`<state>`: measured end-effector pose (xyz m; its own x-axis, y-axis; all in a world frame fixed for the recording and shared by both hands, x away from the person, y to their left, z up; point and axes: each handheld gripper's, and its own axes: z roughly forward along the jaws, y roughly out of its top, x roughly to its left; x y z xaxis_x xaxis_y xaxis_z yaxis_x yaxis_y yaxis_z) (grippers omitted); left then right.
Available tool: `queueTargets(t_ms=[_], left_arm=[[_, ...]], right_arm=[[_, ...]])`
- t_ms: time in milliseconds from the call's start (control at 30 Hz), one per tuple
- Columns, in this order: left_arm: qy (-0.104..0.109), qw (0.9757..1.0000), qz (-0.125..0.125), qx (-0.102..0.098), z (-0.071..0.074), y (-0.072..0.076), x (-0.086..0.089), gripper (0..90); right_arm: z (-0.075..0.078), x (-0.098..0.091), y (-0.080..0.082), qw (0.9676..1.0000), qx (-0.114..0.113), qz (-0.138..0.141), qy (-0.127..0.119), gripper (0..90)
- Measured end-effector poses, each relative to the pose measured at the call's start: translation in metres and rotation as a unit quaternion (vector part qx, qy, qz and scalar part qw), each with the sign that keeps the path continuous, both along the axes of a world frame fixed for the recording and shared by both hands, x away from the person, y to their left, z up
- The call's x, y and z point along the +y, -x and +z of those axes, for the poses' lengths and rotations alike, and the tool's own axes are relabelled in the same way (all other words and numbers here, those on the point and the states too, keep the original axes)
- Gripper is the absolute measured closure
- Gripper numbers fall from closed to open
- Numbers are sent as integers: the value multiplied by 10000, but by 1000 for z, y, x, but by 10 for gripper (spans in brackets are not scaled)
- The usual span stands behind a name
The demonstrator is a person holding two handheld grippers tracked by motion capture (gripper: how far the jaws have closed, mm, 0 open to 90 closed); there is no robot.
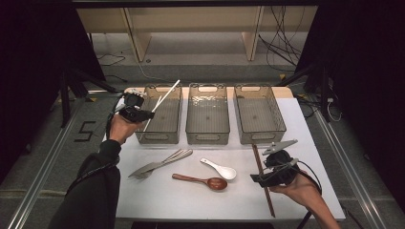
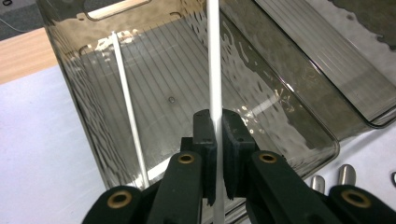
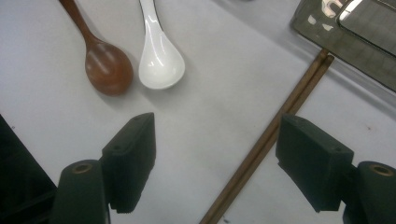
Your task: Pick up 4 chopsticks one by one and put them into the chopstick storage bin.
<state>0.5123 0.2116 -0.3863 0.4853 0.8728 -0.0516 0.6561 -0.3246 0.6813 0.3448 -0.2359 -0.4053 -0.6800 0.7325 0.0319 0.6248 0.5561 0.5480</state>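
Placement of white chopstick [image 2: 214, 70], pinched by left gripper [image 2: 216, 140], into far-left bin [image 1: 159, 136]: lower its tip inside before releasing; right gripper [image 3: 215, 163] spread.

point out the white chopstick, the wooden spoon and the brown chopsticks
white chopstick [image 2: 214, 60], left gripper view, on its shaft
wooden spoon [image 1: 216, 183], high view, on its bowl
brown chopsticks [image 3: 275, 130], right gripper view, mid-shaft

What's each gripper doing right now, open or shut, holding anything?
Left gripper: shut on a white chopstick, over the left bin.
Right gripper: open, holding nothing, above the brown chopsticks.
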Motion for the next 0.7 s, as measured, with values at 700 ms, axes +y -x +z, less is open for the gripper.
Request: queueTargets(t_ms=[700], left_arm=[[-153, 9984, 511, 204, -18, -17, -3, 836]], right_arm=[[1, 0, 1, 9999, 8, 35, -94, 298]])
